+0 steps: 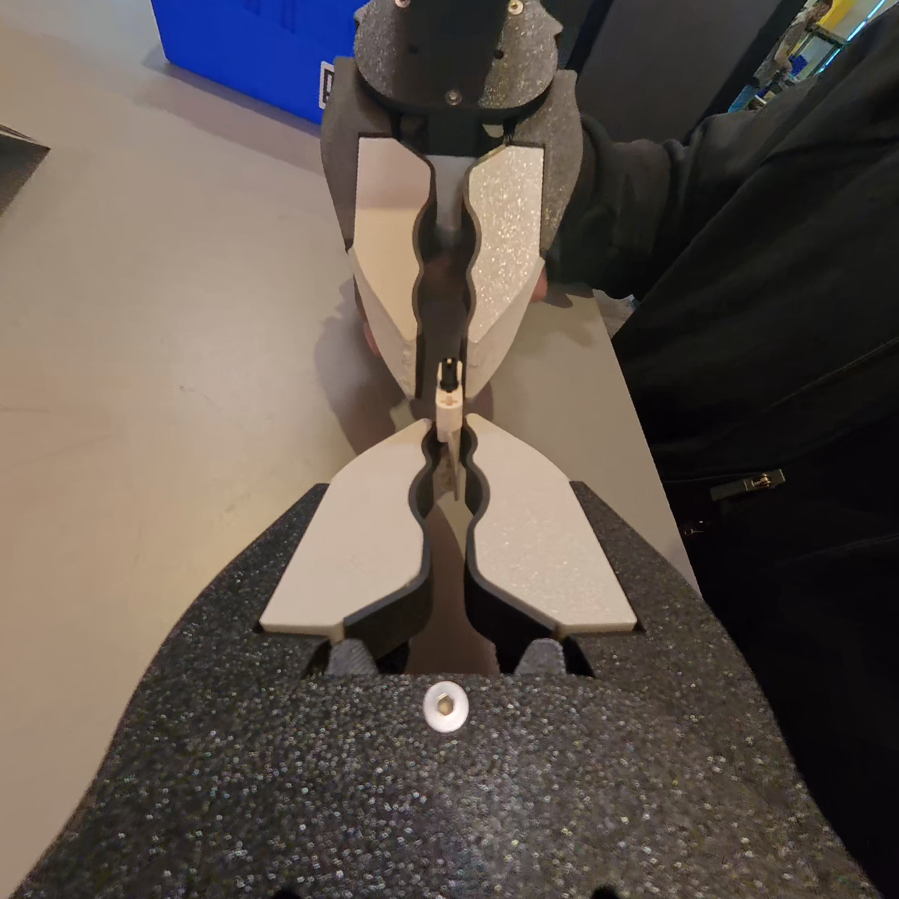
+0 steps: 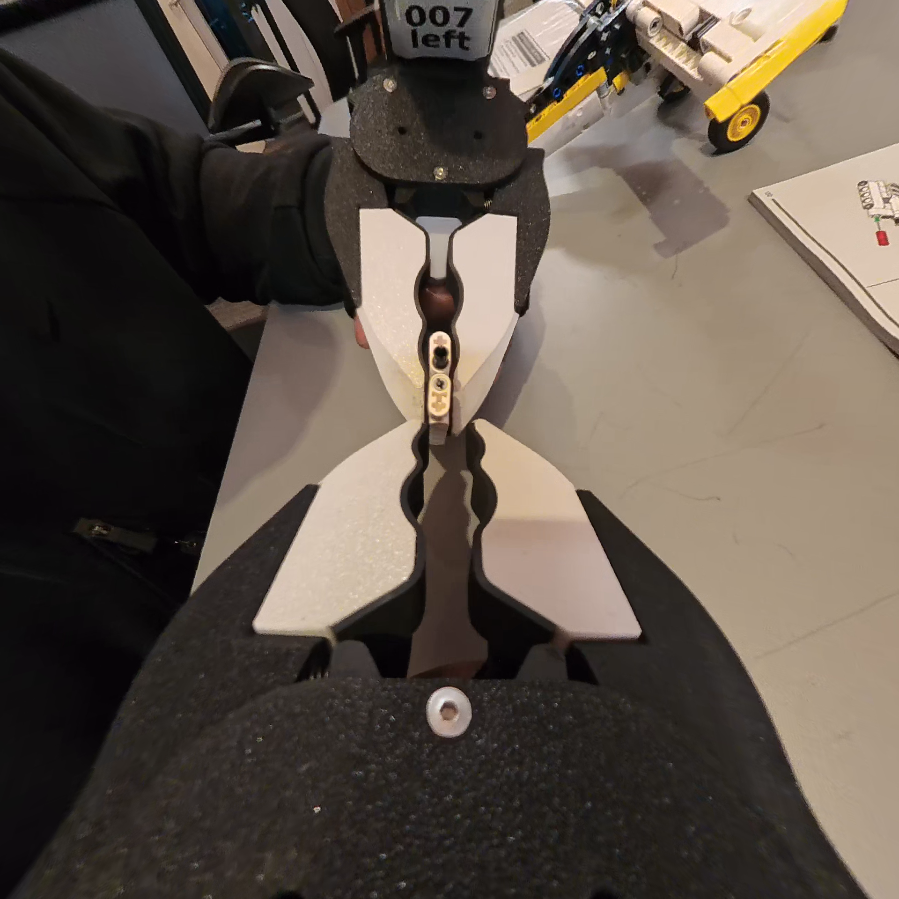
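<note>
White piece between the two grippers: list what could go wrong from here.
1. The white piece is pinched only near the fingertips of the left gripper, so it could twist or slip out.
2. The right gripper has its fingers apart around the piece's end, tip to tip with the left. A bump could knock the piece loose.
3. All this sits close to the table edge, so a dropped piece might end up on the floor.
</note>
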The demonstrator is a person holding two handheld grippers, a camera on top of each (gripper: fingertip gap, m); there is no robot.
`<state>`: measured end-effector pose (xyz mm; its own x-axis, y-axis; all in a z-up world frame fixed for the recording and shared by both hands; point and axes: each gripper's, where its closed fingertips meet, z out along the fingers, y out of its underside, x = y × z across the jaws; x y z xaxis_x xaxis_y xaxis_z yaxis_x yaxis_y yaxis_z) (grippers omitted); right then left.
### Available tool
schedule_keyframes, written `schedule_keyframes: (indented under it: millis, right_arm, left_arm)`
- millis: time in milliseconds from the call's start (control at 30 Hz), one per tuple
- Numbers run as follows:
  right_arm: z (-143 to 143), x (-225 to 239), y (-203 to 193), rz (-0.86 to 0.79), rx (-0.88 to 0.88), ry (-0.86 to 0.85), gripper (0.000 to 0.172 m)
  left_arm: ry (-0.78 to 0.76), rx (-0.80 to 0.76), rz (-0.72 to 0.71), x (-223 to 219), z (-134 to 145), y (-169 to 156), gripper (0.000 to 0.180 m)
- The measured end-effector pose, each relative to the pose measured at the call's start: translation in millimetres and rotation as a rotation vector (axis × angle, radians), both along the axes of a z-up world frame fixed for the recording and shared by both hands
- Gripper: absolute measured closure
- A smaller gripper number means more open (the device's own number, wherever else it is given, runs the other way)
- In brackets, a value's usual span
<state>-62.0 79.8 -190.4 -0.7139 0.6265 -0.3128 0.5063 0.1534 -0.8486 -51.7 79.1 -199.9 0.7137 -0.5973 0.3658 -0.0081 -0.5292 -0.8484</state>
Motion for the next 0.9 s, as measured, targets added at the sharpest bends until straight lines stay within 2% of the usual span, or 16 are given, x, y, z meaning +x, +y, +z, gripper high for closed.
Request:
schedule_keyframes:
  millis: [400, 667, 900]
  right_arm:
    - [8, -2, -1, -0.002, -0.038, 0.035, 0.158]
    - [18, -7, -4, -0.030, -0.036, 0.126, 0.157]
    - [7, -8, -9, -0.026, 0.056, 0.129, 0.155]
  left_arm:
    - [0.028, 0.017, -0.004, 2, -1, 0, 0.172]
    - [0.168, -0.004, 0.011, 5, -14, 2, 0.173]
    - [0.178, 0.002, 0.026, 4, -14, 3, 0.173]
